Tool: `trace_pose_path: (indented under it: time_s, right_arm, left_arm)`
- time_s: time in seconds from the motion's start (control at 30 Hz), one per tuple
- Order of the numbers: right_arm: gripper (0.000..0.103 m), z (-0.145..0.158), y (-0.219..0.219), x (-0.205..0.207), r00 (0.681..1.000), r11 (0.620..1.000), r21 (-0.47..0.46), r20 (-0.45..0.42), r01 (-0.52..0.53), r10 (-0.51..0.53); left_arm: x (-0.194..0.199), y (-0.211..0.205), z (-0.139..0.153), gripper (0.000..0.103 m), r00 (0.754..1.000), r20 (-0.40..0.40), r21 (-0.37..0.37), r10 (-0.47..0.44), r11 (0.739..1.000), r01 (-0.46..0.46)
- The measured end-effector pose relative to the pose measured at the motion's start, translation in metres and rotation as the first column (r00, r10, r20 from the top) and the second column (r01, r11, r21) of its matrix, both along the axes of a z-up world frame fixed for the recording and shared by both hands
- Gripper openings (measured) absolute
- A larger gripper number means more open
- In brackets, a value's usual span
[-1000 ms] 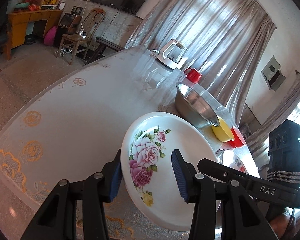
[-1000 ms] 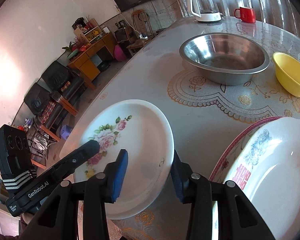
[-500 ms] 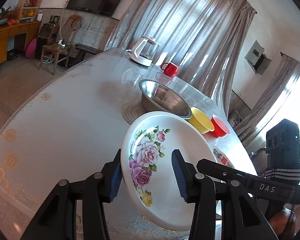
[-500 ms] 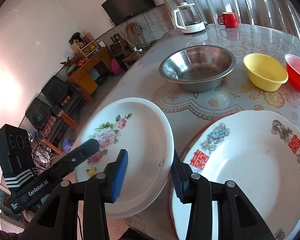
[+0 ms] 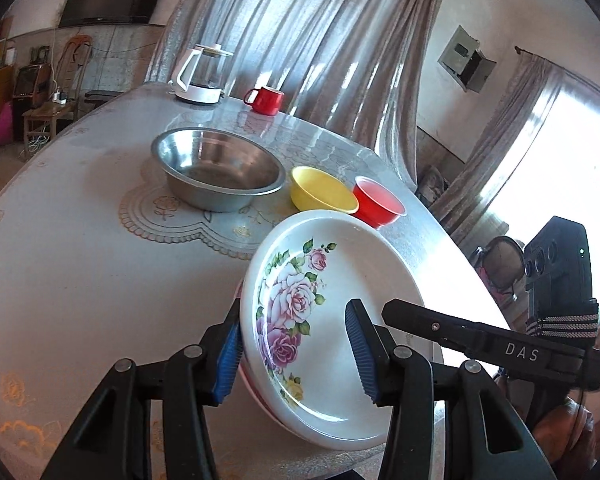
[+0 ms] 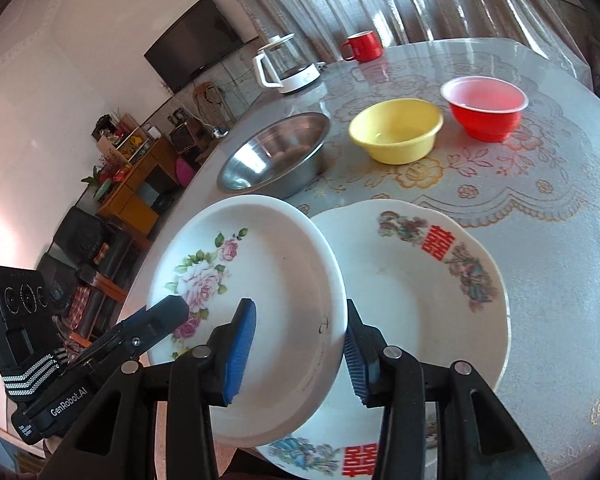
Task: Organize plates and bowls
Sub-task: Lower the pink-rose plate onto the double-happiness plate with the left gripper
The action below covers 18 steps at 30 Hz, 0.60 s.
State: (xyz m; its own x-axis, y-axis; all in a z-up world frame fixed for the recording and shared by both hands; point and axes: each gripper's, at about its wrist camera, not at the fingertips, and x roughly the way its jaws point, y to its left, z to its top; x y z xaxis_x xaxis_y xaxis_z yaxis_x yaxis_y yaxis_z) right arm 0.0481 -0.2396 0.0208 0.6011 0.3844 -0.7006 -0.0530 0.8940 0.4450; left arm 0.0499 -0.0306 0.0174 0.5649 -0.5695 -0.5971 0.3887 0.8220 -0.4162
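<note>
Rose plate [image 5: 332,320]: your left gripper [image 5: 292,354] and right gripper [image 6: 298,350] each clamp its rim, tilted above the larger plate [image 6: 432,292] at the worktop [image 6: 560,248] near edge.

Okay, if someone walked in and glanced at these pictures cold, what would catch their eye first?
Probably the white plate painted with pink roses, held up between both tools, the left tool and the right tool each clamping a rim, over the larger white plate with red characters on the table. Behind it stand the shiny steel basin, the yellow plastic bowl and the red bowl.
</note>
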Motion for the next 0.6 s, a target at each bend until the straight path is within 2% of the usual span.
trace_pose_path:
  time_s: [0.3, 0.6]
  right_arm:
    - [0.043, -0.011, -0.033, -0.007, 0.996, 0.996, -0.022, -0.026, 0.082, -0.083]
    - [0.043, -0.016, -0.044, -0.011, 0.993, 0.993, -0.043, -0.034, 0.112, -0.114]
  left_arm:
    - [0.006, -0.035, -0.012, 0.050, 0.996, -0.056, 0.035, -0.067, 0.997, 0.069]
    - [0.009, -0.046, -0.022, 0.052, 0.993, -0.081, 0.069, -0.082, 0.994, 0.088]
